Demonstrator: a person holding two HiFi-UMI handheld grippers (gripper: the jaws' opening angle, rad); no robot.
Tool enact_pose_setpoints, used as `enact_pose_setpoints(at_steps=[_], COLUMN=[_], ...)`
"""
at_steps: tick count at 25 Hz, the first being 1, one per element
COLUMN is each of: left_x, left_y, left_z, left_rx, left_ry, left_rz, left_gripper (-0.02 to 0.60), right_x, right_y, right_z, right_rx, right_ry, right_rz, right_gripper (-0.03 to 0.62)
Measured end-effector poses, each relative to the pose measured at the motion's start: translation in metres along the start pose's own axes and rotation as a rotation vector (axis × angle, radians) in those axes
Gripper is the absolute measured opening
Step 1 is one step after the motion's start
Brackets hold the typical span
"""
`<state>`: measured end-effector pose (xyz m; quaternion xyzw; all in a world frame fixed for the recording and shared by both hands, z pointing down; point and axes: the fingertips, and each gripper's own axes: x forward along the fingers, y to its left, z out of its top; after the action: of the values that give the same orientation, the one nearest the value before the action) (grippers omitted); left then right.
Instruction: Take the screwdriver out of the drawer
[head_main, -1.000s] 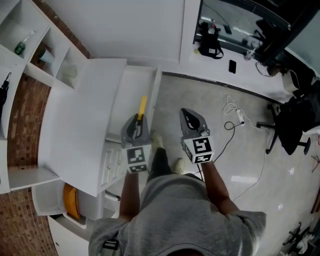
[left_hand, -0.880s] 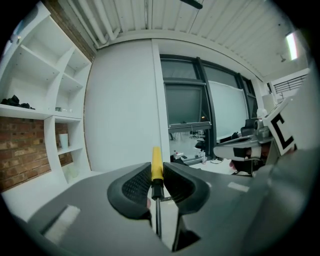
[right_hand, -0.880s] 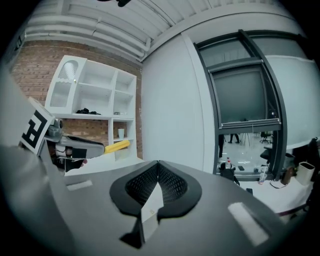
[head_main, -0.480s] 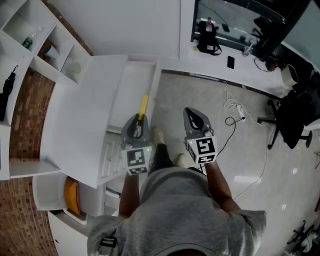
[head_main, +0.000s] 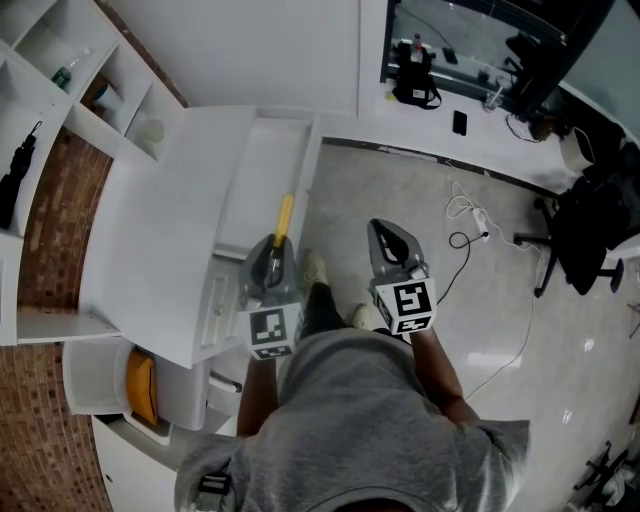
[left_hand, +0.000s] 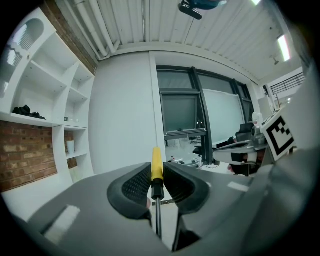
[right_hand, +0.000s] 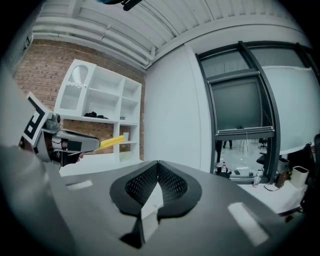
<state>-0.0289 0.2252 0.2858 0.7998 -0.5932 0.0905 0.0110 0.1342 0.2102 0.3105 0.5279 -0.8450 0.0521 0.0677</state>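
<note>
The screwdriver has a yellow handle and a thin metal shaft. My left gripper is shut on it where handle meets shaft, so the yellow handle sticks out past the jaws. It hangs in the air beside the open white drawer, near the drawer's front corner. My right gripper is shut with nothing in it and hovers over the floor to the right. In the right gripper view the pads meet, and the left gripper with the screwdriver shows at the left.
The white cabinet top runs along the left, with open shelves behind. A lower compartment holds an orange thing. White cables lie on the floor, an office chair stands at right. The person's shoes are below.
Both grippers have drawn back toward the person, away from the drawer. The screwdriver has travelled with the left gripper, still held the same way.
</note>
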Motion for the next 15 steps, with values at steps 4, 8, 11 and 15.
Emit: enact_pose_setpoints(at_steps=[4, 8, 11, 15], left_x=[-0.01, -0.015, -0.016, -0.015], left_y=[-0.003, -0.005, -0.004, -0.005], left_z=[0.001, 0.0, 0.001, -0.001], left_rx=[-0.004, -0.002, -0.005, -0.01], left_ry=[-0.007, -0.011, -0.011, -0.008], left_rz=[0.004, 0.001, 0.003, 0.003], left_gripper=[0.083, 0.083, 0.083, 0.083], right_x=[-0.007, -0.011, -0.01, -0.009], right_y=[0.004, 0.009, 0.011, 0.009], right_z=[0.002, -0.001, 0.0, -0.002], right_rx=[-0.001, -0.001, -0.01, -0.016], right_ry=[-0.006, -0.007, 0.004, 0.013], right_rz=[0.002, 0.015, 0.012, 0.011], right_gripper=[0.003, 0.003, 0.003, 0.003])
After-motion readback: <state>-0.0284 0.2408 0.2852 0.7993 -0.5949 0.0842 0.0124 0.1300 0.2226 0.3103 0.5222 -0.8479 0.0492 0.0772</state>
